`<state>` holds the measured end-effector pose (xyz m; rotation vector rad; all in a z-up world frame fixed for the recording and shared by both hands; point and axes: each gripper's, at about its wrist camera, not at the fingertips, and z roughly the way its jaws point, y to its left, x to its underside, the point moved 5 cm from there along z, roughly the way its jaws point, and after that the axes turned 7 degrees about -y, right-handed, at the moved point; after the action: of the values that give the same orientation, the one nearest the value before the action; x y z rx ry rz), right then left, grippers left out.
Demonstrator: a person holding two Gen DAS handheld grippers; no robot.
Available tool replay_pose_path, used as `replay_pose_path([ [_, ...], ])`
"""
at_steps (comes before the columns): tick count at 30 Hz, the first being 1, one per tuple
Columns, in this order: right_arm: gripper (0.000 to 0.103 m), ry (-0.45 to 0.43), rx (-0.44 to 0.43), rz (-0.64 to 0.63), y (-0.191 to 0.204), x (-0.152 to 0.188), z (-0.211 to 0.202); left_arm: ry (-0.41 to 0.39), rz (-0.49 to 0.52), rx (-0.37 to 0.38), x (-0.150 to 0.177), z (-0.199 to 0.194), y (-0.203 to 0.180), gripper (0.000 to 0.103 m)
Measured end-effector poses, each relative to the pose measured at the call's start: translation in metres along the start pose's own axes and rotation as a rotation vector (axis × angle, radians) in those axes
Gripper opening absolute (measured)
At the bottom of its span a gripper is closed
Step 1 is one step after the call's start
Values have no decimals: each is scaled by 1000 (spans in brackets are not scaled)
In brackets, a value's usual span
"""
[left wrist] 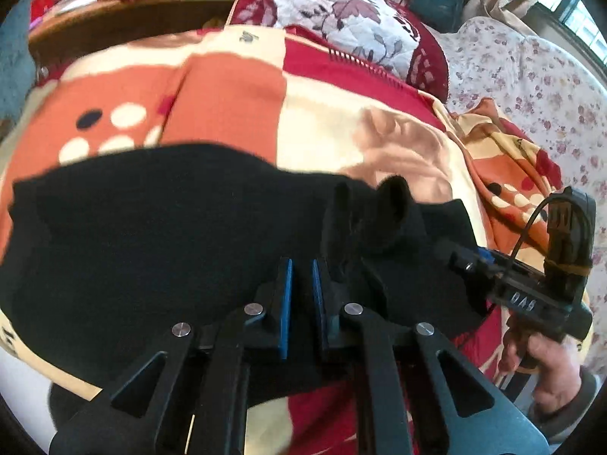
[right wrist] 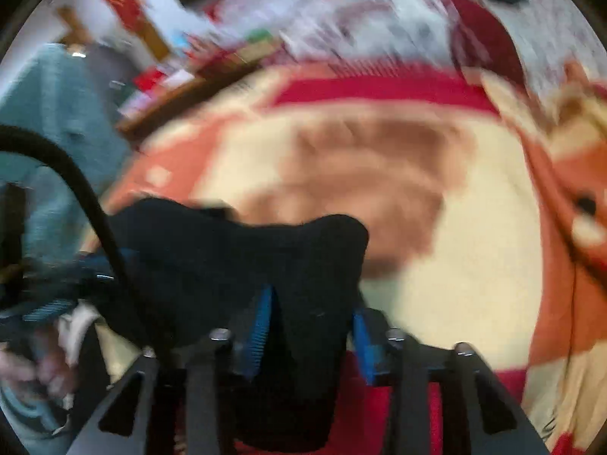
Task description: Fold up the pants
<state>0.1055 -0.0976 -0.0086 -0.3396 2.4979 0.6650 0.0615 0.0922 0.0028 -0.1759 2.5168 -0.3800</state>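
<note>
The black pants [left wrist: 159, 227] lie spread on a patterned orange, red and cream blanket [left wrist: 235, 79]. My left gripper [left wrist: 302, 265] hovers low over the pants with its blue pads a narrow gap apart and nothing clearly between them. My right gripper appears at the right of the left wrist view [left wrist: 447, 254], touching a bunched edge of the pants. In the blurred right wrist view, the right gripper [right wrist: 313, 303] has its blue pads apart with a thick fold of black pants [right wrist: 265, 250] between them.
A floral quilted pillow [left wrist: 353, 19] and a flowered sheet [left wrist: 531, 76] lie at the far right. A wooden headboard shelf [left wrist: 125, 11] with clutter runs along the back left. A black cable [right wrist: 87, 204] crosses the right wrist view.
</note>
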Motion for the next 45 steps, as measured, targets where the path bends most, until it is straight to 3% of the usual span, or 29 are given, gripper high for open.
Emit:
replay_pose_path([
  [4,49,10,5,32,-5,-5,-14,-23,4,-4,3,-9,-1,10],
  [10,49,-94,36,-38,9,-26,-56,-56,-47,-17,4,-29,13,10],
  [15,49,-112,-62,-88,43,-38,-61,-77,-97,-58,8,-47,32,18],
  [21,50,-72,-161,-181,91,-37,-38,-101,-163,-110,11,-66,60,31],
  [32,57,10,-246,-345,168,-34,8,-115,-267,-165,23,-84,105,31],
  [37,57,58,-275,-406,197,-33,30,-160,-416,-115,33,-96,135,31],
  [39,57,78,-287,-448,212,-33,39,-177,-479,-92,37,-100,146,45],
  [45,59,131,-348,-582,265,-37,75,-199,-621,-79,53,-102,172,47],
])
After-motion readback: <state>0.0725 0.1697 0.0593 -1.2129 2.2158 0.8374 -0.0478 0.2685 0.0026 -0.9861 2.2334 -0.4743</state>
